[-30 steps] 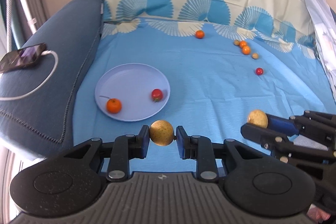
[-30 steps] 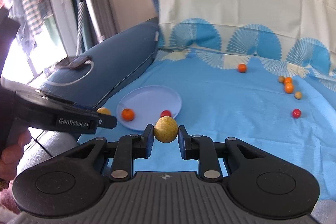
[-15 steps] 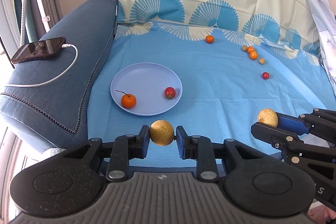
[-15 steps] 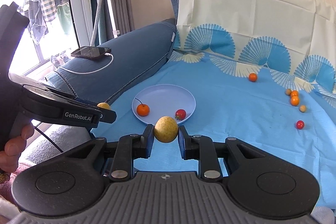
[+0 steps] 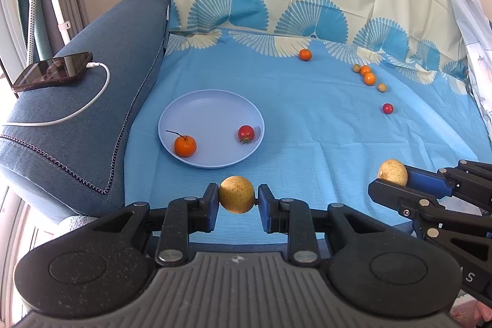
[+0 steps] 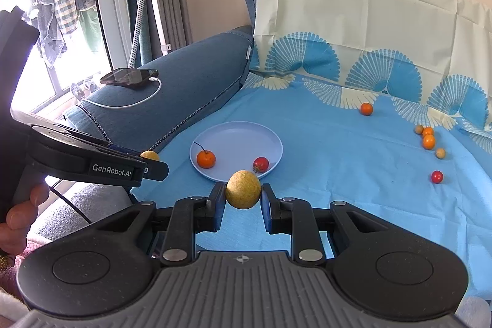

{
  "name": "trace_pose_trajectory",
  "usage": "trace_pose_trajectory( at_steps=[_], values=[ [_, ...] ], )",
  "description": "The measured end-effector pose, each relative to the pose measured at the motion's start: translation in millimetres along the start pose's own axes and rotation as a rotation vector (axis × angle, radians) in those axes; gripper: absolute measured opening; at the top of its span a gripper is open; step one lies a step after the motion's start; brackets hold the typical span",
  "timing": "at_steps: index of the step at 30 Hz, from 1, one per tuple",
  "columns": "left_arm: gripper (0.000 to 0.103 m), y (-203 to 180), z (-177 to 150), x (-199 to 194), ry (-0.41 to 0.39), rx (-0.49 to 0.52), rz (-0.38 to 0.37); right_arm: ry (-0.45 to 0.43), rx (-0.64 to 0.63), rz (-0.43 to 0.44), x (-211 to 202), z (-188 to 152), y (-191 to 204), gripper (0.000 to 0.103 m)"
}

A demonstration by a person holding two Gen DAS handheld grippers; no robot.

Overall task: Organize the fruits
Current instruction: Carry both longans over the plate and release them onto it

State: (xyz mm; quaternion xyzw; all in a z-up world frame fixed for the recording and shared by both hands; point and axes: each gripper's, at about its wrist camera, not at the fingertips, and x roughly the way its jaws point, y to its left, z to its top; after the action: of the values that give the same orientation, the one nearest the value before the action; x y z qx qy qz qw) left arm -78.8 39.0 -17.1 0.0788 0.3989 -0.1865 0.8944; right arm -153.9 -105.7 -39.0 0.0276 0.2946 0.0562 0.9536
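Holding one yellow fruit in each claw, both clear above the blue sheet (image 5: pixel 307 143). My left gripper (image 5: pixel 236 200) is clamped on a speckled yellow fruit (image 5: pixel 236 194), pads pressing its two sides. My right gripper (image 6: pixel 243 194) pinches a second yellow fruit (image 6: pixel 243 185) the same way.

The plate (image 5: pixel 212 100) lies straight ahead of the left claw and a little left, near. It carries an orange with a stem (image 5: pixel 185 145) at its near-left and a red tomato (image 5: pixel 246 133) at its near-right. From the right wrist view the plate (image 6: pixel 240 131) also sits just beyond the held fruit, slightly left.

Judgement: left claw is nearer; it should go first, forward and down into the bare far half. Both fruits are near-round, so no axis to mind, though the right one looks slightly egg-shaped.

Loose fruit remains well to the right: lone orange (image 5: pixel 305 54), a small cluster (image 5: pixel 367 76), red one (image 5: pixel 387 108).
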Motion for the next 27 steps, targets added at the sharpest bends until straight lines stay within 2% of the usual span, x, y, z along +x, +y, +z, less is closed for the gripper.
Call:
trace_pose_trajectory(
  at_steps=[15,27],
  values=[
    [0.030,19,13,18,0.015,-0.063,0.021,0.040,-0.006,-0.010,18,7,-1,0.026],
    [0.030,47,52,47,0.004,-0.108,0.071,0.059,-0.032,-0.003,60,33,-4,0.026]
  ],
)
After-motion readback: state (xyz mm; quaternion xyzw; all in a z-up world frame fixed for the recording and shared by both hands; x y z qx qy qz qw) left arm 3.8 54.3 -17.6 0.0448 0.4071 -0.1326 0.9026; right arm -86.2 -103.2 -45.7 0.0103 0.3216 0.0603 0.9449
